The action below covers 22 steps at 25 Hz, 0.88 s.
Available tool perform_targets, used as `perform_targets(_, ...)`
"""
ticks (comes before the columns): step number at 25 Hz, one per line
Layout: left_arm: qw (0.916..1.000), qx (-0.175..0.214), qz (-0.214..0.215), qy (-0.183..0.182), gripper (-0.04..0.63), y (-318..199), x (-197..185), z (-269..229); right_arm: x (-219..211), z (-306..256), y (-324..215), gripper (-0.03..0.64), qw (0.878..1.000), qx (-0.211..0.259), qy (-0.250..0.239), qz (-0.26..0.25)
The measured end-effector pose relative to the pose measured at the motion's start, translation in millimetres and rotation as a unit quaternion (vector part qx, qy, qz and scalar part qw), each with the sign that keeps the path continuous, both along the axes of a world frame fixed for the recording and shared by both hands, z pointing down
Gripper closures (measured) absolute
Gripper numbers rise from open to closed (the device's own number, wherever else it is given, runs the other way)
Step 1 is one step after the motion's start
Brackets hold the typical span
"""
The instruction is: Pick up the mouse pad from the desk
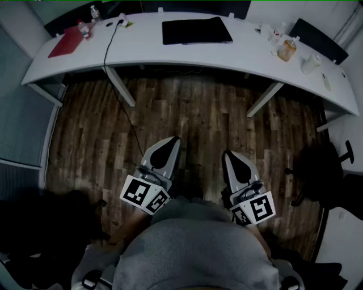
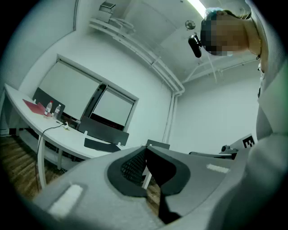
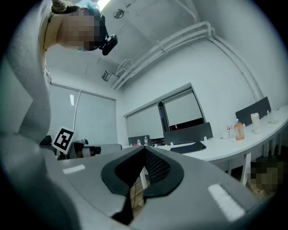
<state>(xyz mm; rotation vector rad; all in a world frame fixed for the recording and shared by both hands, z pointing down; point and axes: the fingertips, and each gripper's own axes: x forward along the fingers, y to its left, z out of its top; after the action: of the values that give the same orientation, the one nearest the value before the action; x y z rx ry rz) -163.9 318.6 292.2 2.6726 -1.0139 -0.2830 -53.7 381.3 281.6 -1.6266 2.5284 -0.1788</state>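
A black rectangular mouse pad (image 1: 196, 30) lies flat on the long curved white desk (image 1: 147, 52) at the far side of the room. It also shows small and edge-on as the mouse pad (image 2: 101, 144) in the left gripper view, and as the mouse pad (image 3: 188, 147) in the right gripper view. My left gripper (image 1: 172, 141) and right gripper (image 1: 227, 154) are held close to the person's body, far short of the desk, over the wooden floor. Both point level toward the desk, shut, with nothing between their tips: left gripper (image 2: 145, 148), right gripper (image 3: 145, 149).
On the desk lie a red folder (image 1: 66, 41), a small bottle (image 1: 95, 12) and a black cable (image 1: 112, 35) at the left, with an orange-liquid bottle (image 1: 287, 49) and a white cup (image 1: 310, 63) at the right. Office chairs (image 1: 323, 170) stand right. Desk legs (image 1: 121, 86) reach the floor.
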Motion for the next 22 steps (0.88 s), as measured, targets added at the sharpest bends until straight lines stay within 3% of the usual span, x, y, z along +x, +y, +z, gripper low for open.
perform_targets(22,1.0000,0.004,-0.004,-0.002,0.597,2.2,7.7,-1.5,7.5,-4.8,0.5,0.614,1.000,0.017,0.010,0.000)
